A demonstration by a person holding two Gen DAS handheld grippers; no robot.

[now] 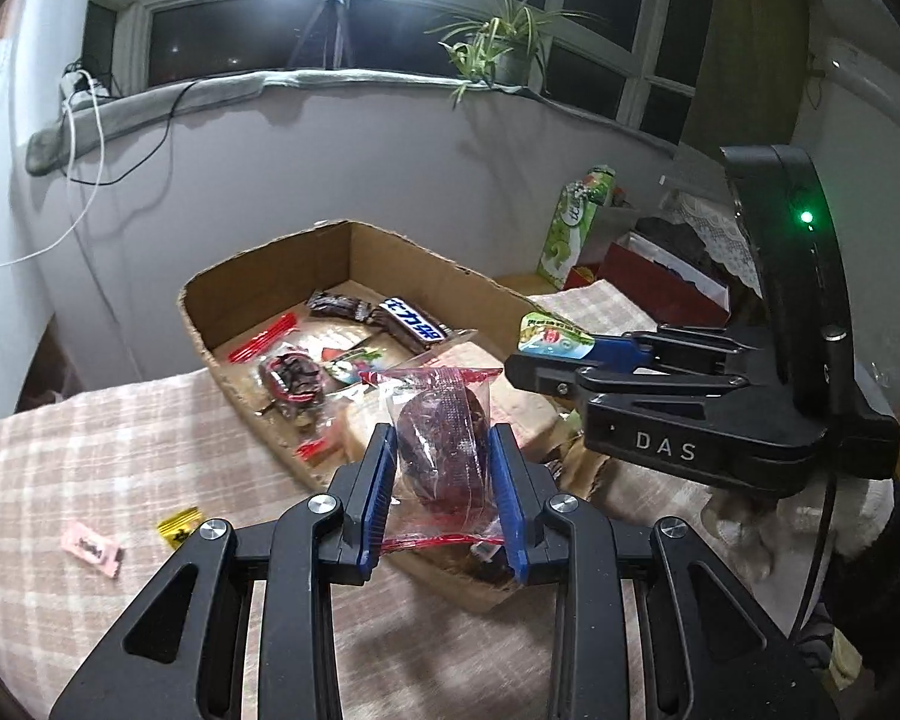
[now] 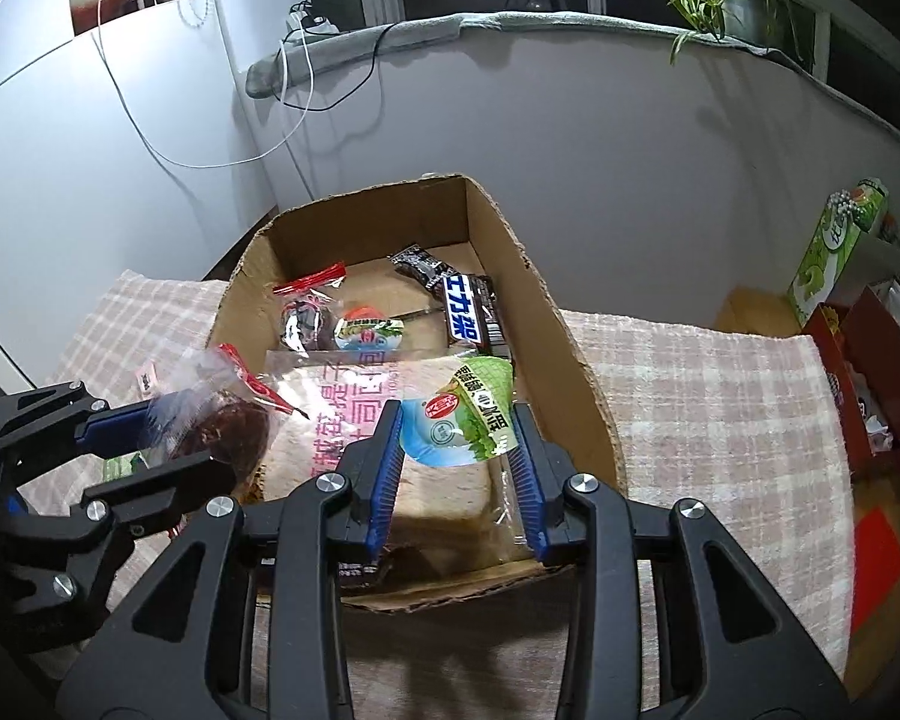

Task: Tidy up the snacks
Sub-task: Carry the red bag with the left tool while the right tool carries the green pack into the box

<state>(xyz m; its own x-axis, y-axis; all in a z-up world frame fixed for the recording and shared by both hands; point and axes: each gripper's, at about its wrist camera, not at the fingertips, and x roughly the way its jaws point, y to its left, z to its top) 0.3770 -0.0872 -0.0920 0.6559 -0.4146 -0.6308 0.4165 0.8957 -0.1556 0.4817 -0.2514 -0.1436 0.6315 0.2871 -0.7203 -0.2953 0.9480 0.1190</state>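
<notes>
My left gripper [image 1: 441, 432] is shut on a clear red-edged packet with a dark brown snack [image 1: 441, 444], held over the near edge of the open cardboard box [image 1: 258, 276]. In the right wrist view that left gripper [image 2: 174, 444] and its packet [image 2: 222, 426] hang at the box's left wall. My right gripper [image 2: 457, 411] is shut on a green, white and blue packet [image 2: 459, 420], above a bagged loaf of bread [image 2: 342, 420] in the box [image 2: 546, 300]. The left wrist view shows the right gripper [image 1: 546, 354] and its packet [image 1: 552, 339] at the right.
Inside the box lie a chocolate bar with a blue label [image 2: 465, 315], a dark snack packet [image 2: 303, 324] and a small green-and-white packet [image 2: 369, 330]. A pink wrapper [image 1: 93, 549] and a yellow one [image 1: 177, 525] lie on the checked cloth. A green carton [image 2: 834, 246] and a red box [image 2: 870, 372] stand at the right.
</notes>
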